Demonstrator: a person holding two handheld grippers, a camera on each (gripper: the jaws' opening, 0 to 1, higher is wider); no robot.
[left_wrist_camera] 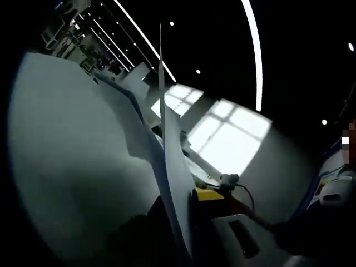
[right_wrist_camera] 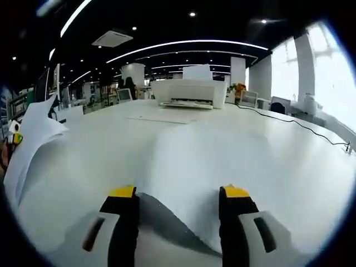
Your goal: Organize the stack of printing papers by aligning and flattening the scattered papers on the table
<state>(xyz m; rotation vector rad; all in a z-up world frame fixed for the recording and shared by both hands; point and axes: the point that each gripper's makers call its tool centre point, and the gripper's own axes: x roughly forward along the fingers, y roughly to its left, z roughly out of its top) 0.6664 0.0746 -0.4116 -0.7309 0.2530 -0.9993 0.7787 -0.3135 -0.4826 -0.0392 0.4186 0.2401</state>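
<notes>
In the left gripper view, a few white sheets of printing paper (left_wrist_camera: 169,150) stand edge-on and tilted, lifted off the white table (left_wrist_camera: 67,156). My left gripper (left_wrist_camera: 192,197) is shut on their lower edge. Its yellow-tipped right jaw presses the paper and its left jaw is hidden behind the sheets. The right gripper view shows these raised sheets (right_wrist_camera: 33,133) at the far left. There, my right gripper (right_wrist_camera: 179,194) stands open low over the table. Another sheet (right_wrist_camera: 222,161) lies flat beneath and beyond it, its near edge curled up between the jaws.
A white printer (right_wrist_camera: 186,92) with paper in its tray sits at the table's far side. A black cable (right_wrist_camera: 300,125) runs along the right of the table (right_wrist_camera: 111,144). A person's dark sleeve (left_wrist_camera: 303,236) shows at the lower right of the left gripper view.
</notes>
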